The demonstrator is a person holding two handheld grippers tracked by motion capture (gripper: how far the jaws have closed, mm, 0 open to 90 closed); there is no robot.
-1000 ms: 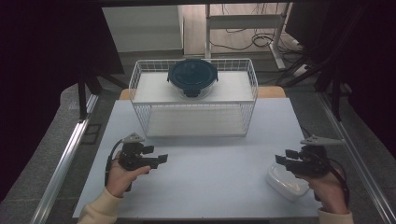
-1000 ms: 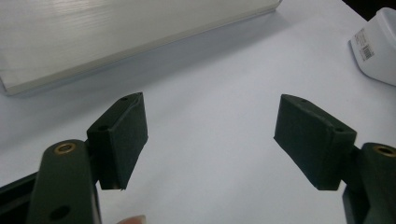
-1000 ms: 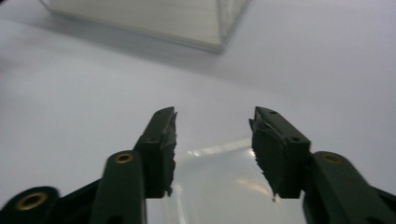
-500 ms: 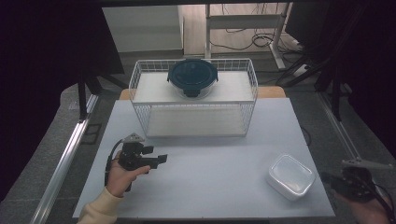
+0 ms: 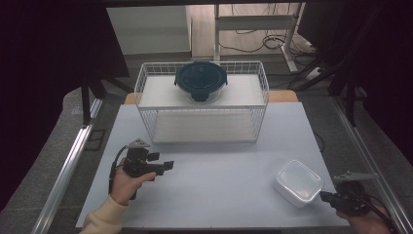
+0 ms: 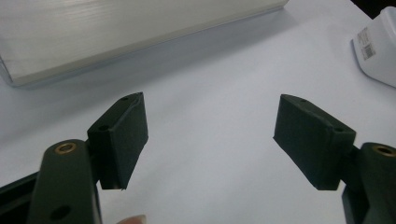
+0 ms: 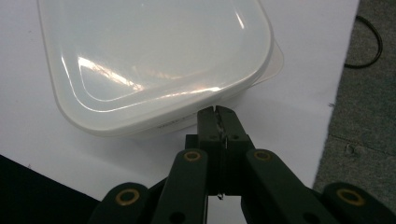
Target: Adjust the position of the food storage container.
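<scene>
Here my right gripper [image 5: 325, 196] sits with jaws pressed together on nothing, just off the near corner of the box [image 5: 298, 183] at the table's [image 5: 219, 165] right front. My left gripper [image 5: 168, 165], jaws apart and empty, waits well across the table, so the right is nearer.

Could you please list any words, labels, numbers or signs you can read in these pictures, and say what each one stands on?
No text can be read in full.
Barcode sticker on the side of the white container: bars and small print, too small and blurred to read.
Dark print along the container's lower edge, just above the right gripper: too small to read.
Dark round lid on the wire rack: no legible marking.
</scene>
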